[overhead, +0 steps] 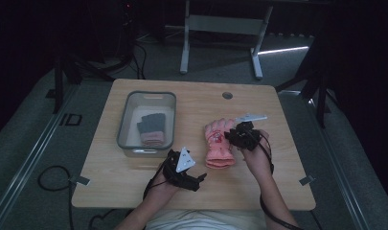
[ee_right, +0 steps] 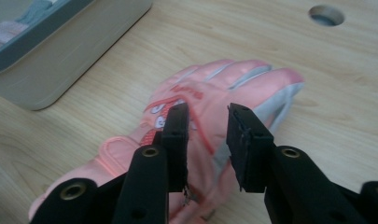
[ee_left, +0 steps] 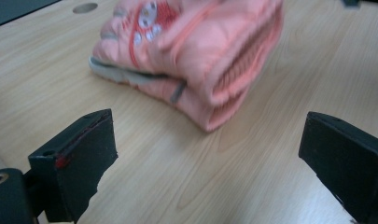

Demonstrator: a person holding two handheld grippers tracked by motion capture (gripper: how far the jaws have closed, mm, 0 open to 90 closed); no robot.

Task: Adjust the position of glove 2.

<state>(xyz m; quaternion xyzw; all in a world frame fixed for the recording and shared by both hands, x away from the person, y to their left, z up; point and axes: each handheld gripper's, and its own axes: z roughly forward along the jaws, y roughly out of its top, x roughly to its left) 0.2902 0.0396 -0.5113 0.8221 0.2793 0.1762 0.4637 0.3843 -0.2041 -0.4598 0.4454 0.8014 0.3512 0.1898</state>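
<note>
On the wooden desk (overhead: pixel 134 187), a little to the 3 o'clock side of its middle, lies a pink padded glove (overhead: pixel 219 143), flat, its fingers pointing toward 12 o'clock and its ribbed cuff toward 6 o'clock. It carries a red and white printed patch on the back and grey trim along one edge. At 9 o'clock from it, well apart, stands a grey plastic bin (overhead: pixel 126 117) holding a second glove (overhead: pixel 152 129), dark grey at the far end and pink at the near end. A round cable hole (overhead: pixel 227 95) sits in the desk at 12 o'clock from the pink glove.

The right gripper (ee_right: pixel 206 126) hangs over the glove from its 3 o'clock side, above the back of the hand near the printed patch. Its jaws stand a narrow way apart with nothing between them; whether their tips touch the fabric cannot be told. The person's right hand (overhead: pixel 258 158) grips it from 6 o'clock, a cable trailing down the forearm.

The left gripper (ee_left: pixel 207 154) sits low over the desk at about 7 o'clock from the glove, near its cuff, aimed at that end. Its jaws are spread wide, bare wood showing between them, and the cuff lies just beyond, apart from both. The left hand (overhead: pixel 165 184) holds it, a grey three-cornered plate on top.
</note>
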